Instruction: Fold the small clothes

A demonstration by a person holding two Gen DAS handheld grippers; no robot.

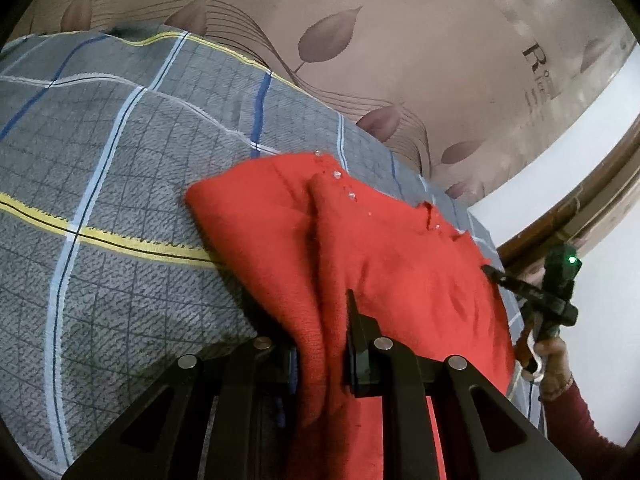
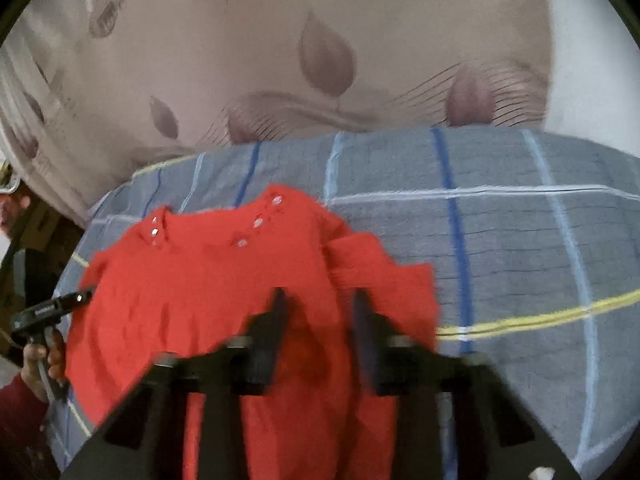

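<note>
L gripper (image 1: 320,344) fingers clamped on red sweater (image 1: 400,264) fold; R gripper (image 2: 320,320) fingers apart over sweater on plaid blanket (image 1: 120,168).

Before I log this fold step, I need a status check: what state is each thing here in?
red sweater: rumpled on the bed, partly lifted.
left gripper: shut on a fold of the sweater.
right gripper: open, over the sweater.
plaid blanket: spread flat beneath.
</note>
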